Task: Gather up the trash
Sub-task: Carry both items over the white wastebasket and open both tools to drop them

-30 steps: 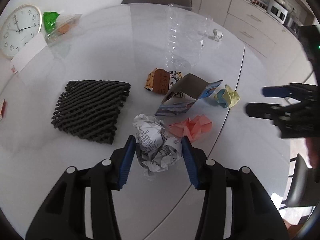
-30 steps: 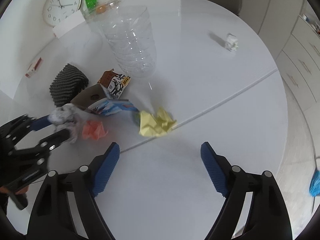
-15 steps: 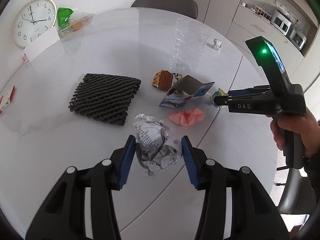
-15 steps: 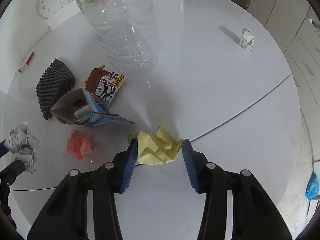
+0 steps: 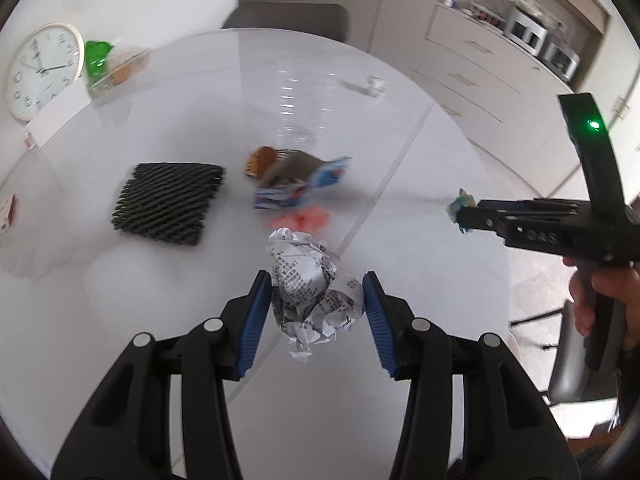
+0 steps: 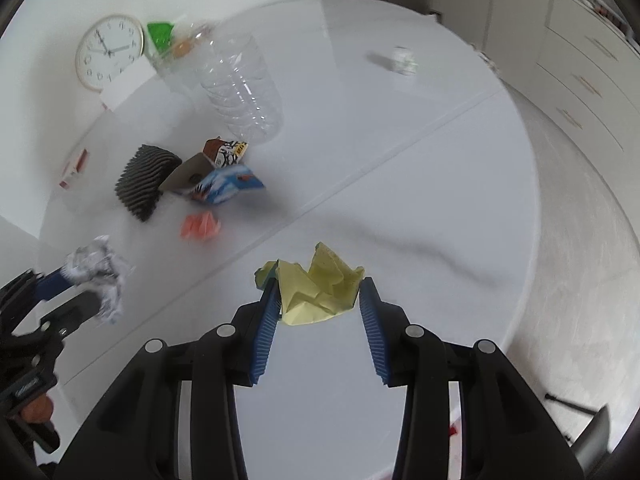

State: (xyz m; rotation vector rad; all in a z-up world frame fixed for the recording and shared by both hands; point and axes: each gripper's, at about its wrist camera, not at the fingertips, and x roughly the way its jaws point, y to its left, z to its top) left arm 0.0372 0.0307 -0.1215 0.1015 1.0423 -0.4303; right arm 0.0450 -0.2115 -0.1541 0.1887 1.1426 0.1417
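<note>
- Between the blue pads of the left gripper [image 5: 316,300], nearest the left wrist camera: a crumpled ball of printed newspaper [image 5: 310,288], clamped from both sides. One second ago it sat low over the table; it now rides higher, with the tabletop visibly receding beneath it.
- Between the pads of the right gripper [image 6: 318,296]: a crumpled yellow paper wad [image 6: 316,286], pinched on both flanks. One second ago these jaws stood wide apart and empty with the wad lying on the table ahead; half a second ago they had closed on it; it is now lifted clear of the surface.
- Judgement: two pieces are secured at once, so the step in hand appears to be carrying both to a bin. No bin shows in either view.
- Appearance of the held trash: the newspaper is a loose grey-white ball with a flap hanging below; the yellow wad is angular, its folds standing up above the pads.
- Farther out on the white round table [image 6: 400,128]: a pink paper scrap [image 6: 200,227], then a torn blue carton [image 6: 218,182] touching a brown snack wrapper [image 6: 224,149], a black foam net [image 6: 144,178] just beside, and a clear plastic bottle [image 6: 244,92] beyond.
- Farthest: a small white wad [image 6: 404,60] near the rim, well apart from the rest. These pieces remain to be collected.
</note>
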